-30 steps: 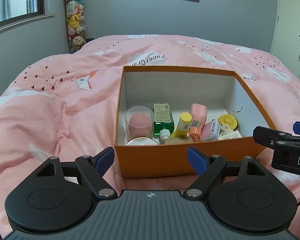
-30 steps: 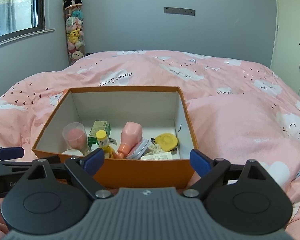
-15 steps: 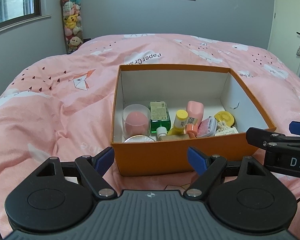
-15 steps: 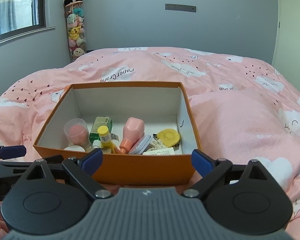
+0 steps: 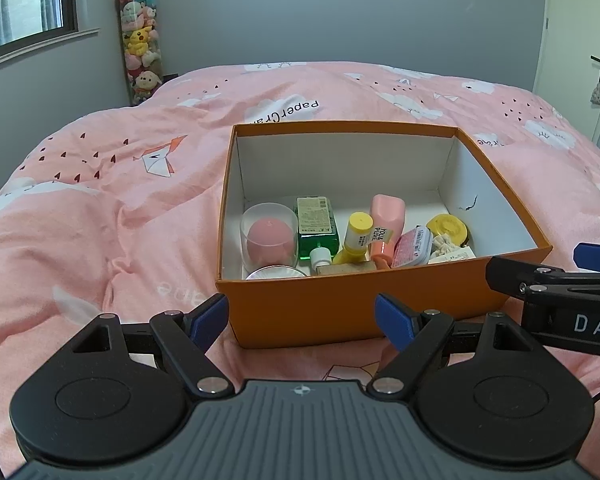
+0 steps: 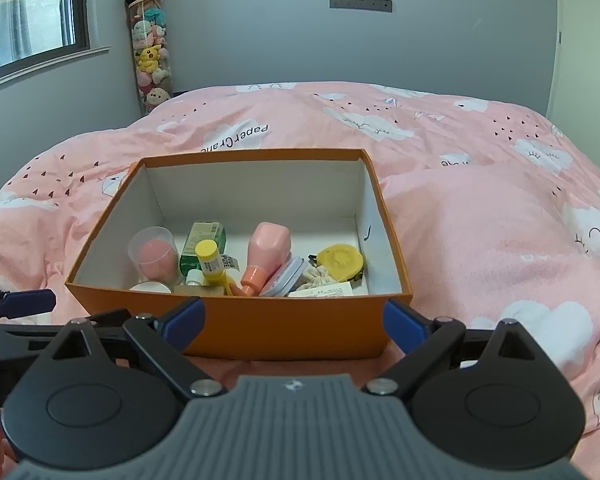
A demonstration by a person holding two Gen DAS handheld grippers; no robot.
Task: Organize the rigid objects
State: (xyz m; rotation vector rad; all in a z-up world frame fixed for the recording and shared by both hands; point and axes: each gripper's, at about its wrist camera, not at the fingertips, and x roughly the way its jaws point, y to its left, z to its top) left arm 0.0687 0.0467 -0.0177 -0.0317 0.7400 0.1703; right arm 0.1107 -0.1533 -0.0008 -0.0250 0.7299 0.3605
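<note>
**Both tongs spread wide before a filled orange box**

The left gripper [image 5: 302,316] hovers over the pink duvet [image 5: 100,208] with its blue-tipped fingers [image 5: 210,316] spread wide and nothing between them. Straight ahead of it, just beyond the fingertips, sits the orange box [image 5: 340,304], its near wall spanning the gap between the two fingers.

The right gripper [image 6: 296,318] is likewise wide apart and empty, with the same box directly ahead of its tips. From the left wrist view the right gripper shows at the right edge, beside the box's near right corner.

Inside the box, all crowded toward the wall nearest the tongs: a clear cup holding a pink sponge [image 5: 269,236] to the left, a green bottle [image 5: 317,226] lying flat next to it, a yellow-capped bottle [image 5: 356,236], a pink bottle [image 5: 385,220] tilted with its cap toward the tongs, a pink tin [image 5: 412,242], and a yellow disc [image 5: 447,229] to the right. The far half of the box floor is bare.

Far ahead to the left, a tall tube of plush toys [image 6: 151,52] stands against the grey wall.
</note>
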